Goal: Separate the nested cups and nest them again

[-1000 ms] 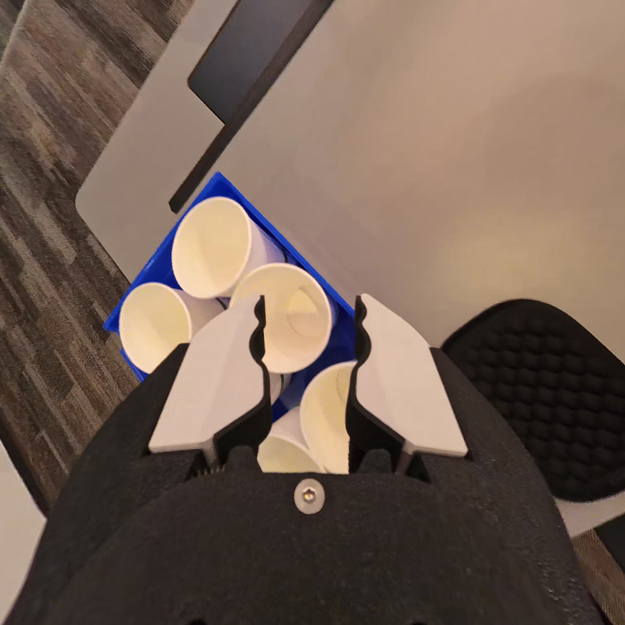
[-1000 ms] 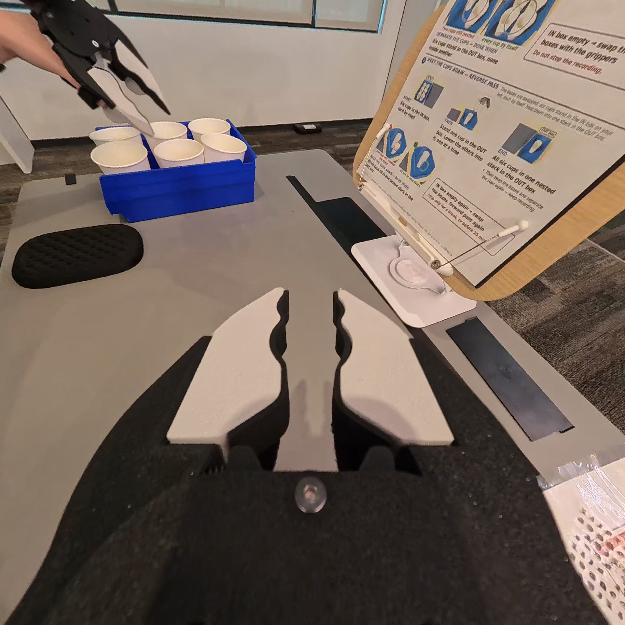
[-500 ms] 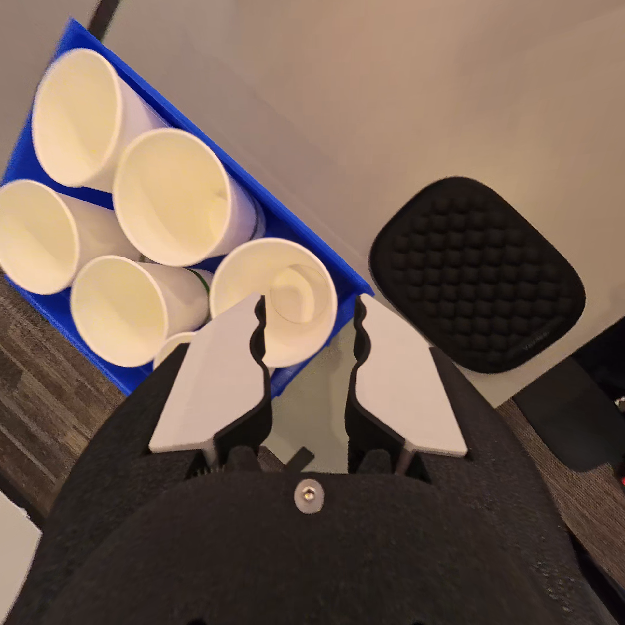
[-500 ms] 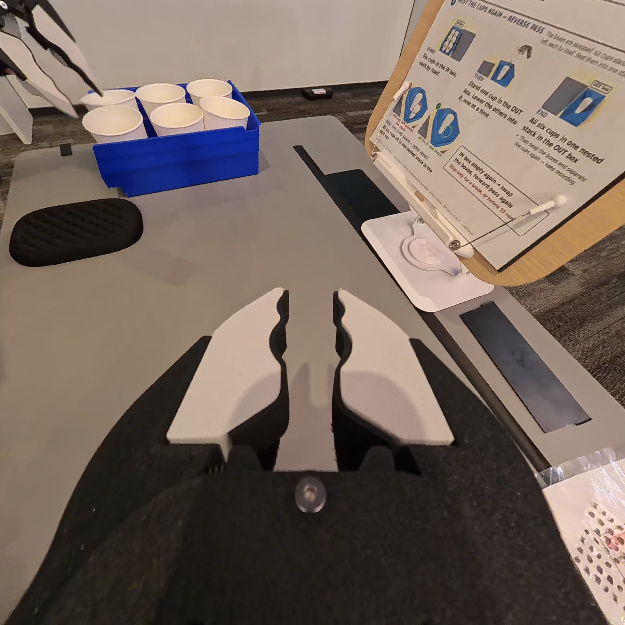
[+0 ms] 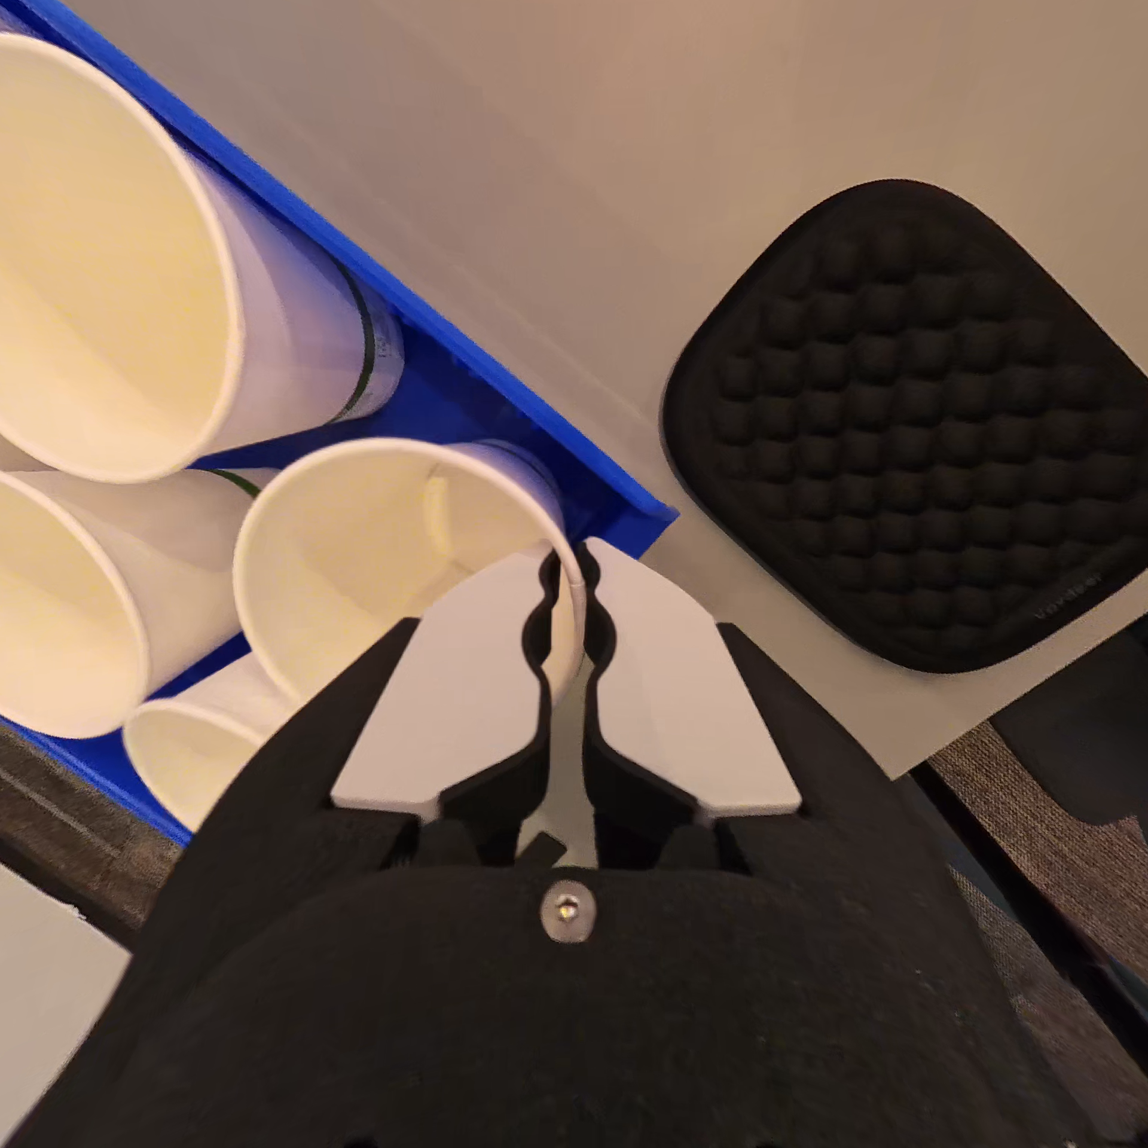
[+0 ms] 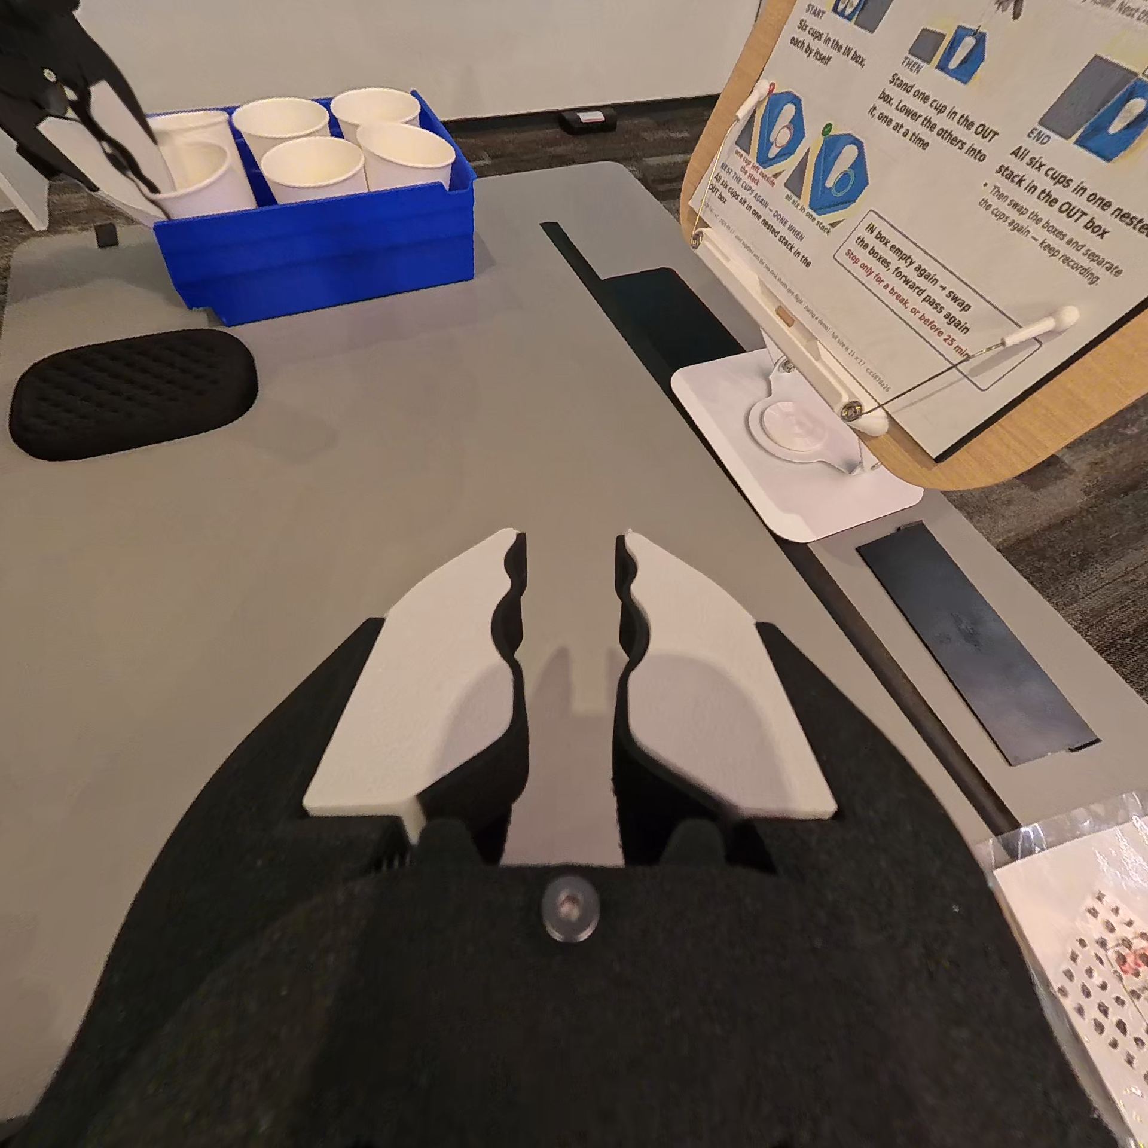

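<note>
we have the left gripper [image 5: 568, 581] pinched on the near wall of one paper cup [image 5: 373, 559], one finger inside the rim and one outside, jaws nearly together with only the cup wall between them. we judge a rim pinch is chosen because the cups stand packed in the blue bin [image 6: 323, 248] at the far left of the grey table [image 6: 435, 404], leaving little room to clasp a body. the neighbouring cups [image 6: 348, 146] crowd the held cup, so a lift may drag them. the right gripper [image 6: 570, 540] hovers low over bare table, jaws partly apart and empty. a black padded rest [image 6: 130, 391] lies near the bin; an instruction board [image 6: 932, 205] stands at right.
</note>
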Available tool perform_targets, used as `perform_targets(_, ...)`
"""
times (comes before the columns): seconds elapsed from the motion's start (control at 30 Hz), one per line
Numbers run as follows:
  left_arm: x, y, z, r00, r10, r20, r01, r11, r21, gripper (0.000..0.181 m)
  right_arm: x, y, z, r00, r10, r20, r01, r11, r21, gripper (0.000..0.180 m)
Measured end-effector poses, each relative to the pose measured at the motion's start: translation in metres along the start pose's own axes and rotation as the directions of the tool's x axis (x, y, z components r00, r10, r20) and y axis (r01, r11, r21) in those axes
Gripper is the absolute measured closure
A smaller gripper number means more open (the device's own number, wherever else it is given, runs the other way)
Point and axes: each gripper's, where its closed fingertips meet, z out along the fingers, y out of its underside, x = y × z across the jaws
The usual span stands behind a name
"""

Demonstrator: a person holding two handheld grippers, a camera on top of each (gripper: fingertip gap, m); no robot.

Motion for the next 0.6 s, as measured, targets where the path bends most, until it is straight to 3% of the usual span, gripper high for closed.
perform_targets(0.27,0.005,0.002,-0.013,1.000,0.000,0.012,0.000,1.000,-0.002,0.181,0.004,0.008,0.003,1.000,0.022,0.009,-0.022,1.000,-0.019,0.153)
perform_targets(0.6,0.001,-0.013,-0.064,0.997,0.009,0.078,-0.015,0.998,0.066,0.181,0.006,0.012,0.006,0.999,0.037,0.020,-0.037,0.999,-0.022,0.153)
